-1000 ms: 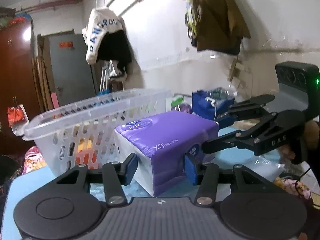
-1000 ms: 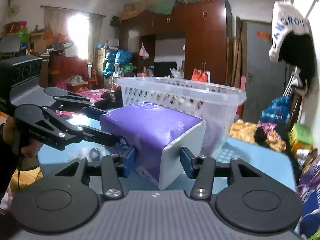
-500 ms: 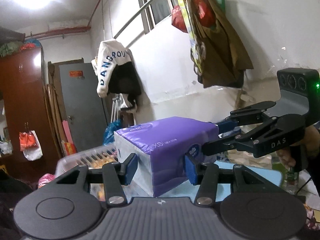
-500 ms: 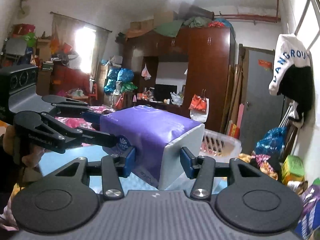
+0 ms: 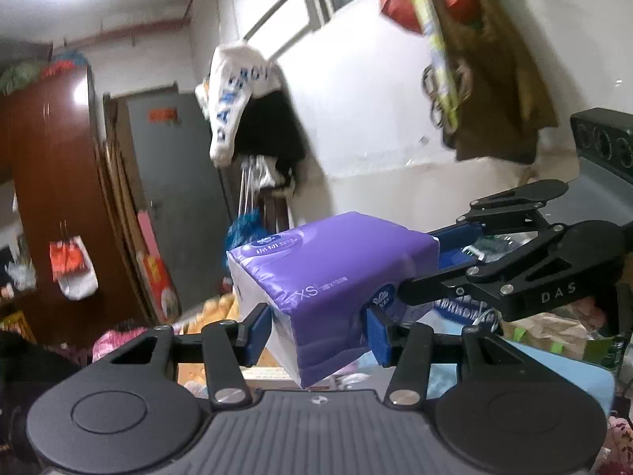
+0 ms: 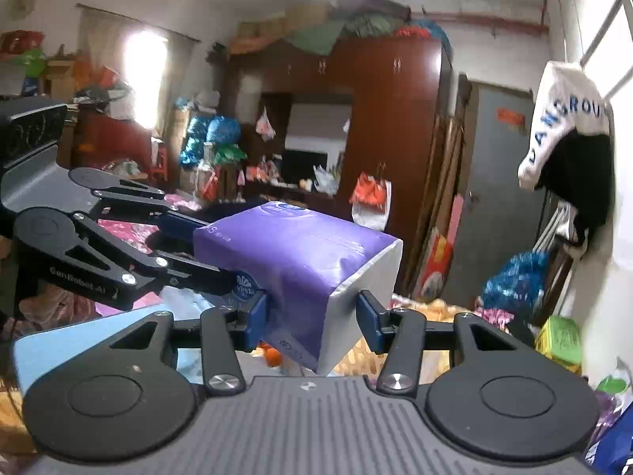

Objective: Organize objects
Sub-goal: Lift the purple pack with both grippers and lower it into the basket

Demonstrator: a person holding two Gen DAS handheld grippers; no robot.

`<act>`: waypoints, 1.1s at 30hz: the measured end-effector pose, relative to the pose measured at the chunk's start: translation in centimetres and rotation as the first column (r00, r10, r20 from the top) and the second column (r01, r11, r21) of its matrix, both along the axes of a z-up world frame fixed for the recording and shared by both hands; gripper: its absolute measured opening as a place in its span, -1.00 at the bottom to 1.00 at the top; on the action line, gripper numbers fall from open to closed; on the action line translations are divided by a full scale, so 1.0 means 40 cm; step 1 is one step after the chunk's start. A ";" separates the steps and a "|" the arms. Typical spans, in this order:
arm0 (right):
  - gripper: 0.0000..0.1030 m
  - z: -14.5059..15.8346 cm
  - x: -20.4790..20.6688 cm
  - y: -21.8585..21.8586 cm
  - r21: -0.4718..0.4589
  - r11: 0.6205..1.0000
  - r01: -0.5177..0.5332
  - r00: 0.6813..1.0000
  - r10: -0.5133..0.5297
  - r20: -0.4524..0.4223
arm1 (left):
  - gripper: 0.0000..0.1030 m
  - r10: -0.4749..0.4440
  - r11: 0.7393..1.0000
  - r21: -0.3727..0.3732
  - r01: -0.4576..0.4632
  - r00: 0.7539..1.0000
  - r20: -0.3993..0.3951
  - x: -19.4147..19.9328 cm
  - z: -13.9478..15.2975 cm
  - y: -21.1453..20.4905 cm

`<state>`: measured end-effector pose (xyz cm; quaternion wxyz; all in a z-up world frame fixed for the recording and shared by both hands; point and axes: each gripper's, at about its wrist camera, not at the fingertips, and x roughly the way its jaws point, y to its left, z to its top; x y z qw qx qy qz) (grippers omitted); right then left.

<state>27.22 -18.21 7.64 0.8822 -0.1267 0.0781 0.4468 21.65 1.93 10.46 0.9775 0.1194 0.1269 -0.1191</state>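
Both jaws clamped on purple tissue pack (image 5: 332,273), left gripper (image 5: 318,330), right gripper (image 6: 312,318), held aloft

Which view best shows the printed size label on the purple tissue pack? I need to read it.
The left wrist view: the purple tissue pack faces it with "XS" legible. The right wrist view shows the pack mostly from its plain top and white end.

The purple tissue pack (image 5: 328,277) hides the right gripper (image 5: 425,267) fingertips behind its far end. Small print on the pack is unreadable. The hanging bags (image 5: 467,39) are smeared by blur and cut off at the top edge.
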 end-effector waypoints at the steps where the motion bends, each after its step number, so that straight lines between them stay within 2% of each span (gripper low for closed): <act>1: 0.02 -0.006 0.016 0.004 -0.003 1.000 0.005 1.000 -0.005 -0.012 | 0.07 0.006 1.000 -0.003 -0.006 1.000 -0.017 0.020 -0.003 0.005; 6: 0.02 -0.024 0.061 0.029 -0.034 0.999 0.041 0.998 -0.043 -0.051 | 0.08 0.033 0.999 -0.033 -0.036 0.995 -0.089 0.097 -0.024 0.026; 12: 0.02 -0.028 0.091 0.020 -0.033 0.996 0.080 0.992 -0.083 -0.095 | 0.08 0.047 0.996 -0.070 -0.056 0.992 -0.118 0.139 -0.037 0.028; 15: 0.02 -0.032 0.110 0.019 -0.035 0.995 0.096 0.988 -0.099 -0.122 | 0.17 0.058 0.994 -0.087 -0.070 0.989 -0.134 0.160 -0.046 0.022; 16: 0.02 -0.035 0.115 0.027 -0.044 0.994 0.104 0.986 -0.109 -0.128 | 0.23 0.068 0.993 -0.083 -0.080 0.988 -0.141 0.171 -0.051 0.018; 19: 0.01 -0.046 0.136 0.043 -0.047 0.989 0.139 0.982 -0.144 -0.125 | 0.20 0.104 0.991 -0.063 -0.115 0.982 -0.157 0.214 -0.064 0.011; 20: 0.11 -0.047 0.145 0.046 -0.050 0.987 0.154 0.978 -0.159 -0.132 | 0.20 0.123 0.989 -0.066 -0.136 0.979 -0.162 0.225 -0.066 0.015; 21: 0.13 -0.046 0.149 0.045 -0.045 0.981 0.190 0.973 -0.194 -0.128 | 0.20 0.142 0.985 -0.080 -0.156 0.976 -0.162 0.230 -0.065 0.022; 22: 0.18 -0.043 0.145 0.033 -0.019 0.975 0.224 0.967 -0.224 -0.122 | 0.23 0.152 0.981 -0.101 -0.168 0.976 -0.154 0.224 -0.062 0.032; 24: 0.60 -0.036 0.126 -0.007 0.043 0.973 0.228 0.967 -0.221 -0.124 | 0.25 0.140 0.978 -0.139 -0.156 0.983 -0.119 0.192 -0.053 0.050; 25: 0.91 -0.036 0.102 -0.026 0.050 0.972 0.228 0.969 -0.222 -0.107 | 0.33 0.153 0.977 -0.136 -0.167 0.983 -0.104 0.172 -0.052 0.055; 26: 1.00 -0.040 0.077 -0.042 0.047 0.970 0.238 0.968 -0.233 -0.094 | 0.37 0.174 0.974 -0.131 -0.185 0.980 -0.096 0.144 -0.054 0.061; 27: 1.00 -0.046 0.053 -0.057 0.045 0.969 0.243 0.967 -0.239 -0.086 | 0.45 0.173 0.974 -0.130 -0.184 0.980 -0.095 0.122 -0.057 0.063; 29: 1.00 -0.067 -0.003 -0.100 0.055 0.970 0.238 0.968 -0.232 -0.099 | 0.47 0.146 0.977 -0.142 -0.158 0.985 -0.093 0.051 -0.078 0.071; 33: 1.00 -0.166 -0.108 -0.204 0.114 0.968 0.225 0.960 -0.200 -0.195 | 0.57 0.144 0.978 -0.144 -0.153 0.987 -0.074 -0.100 -0.160 0.067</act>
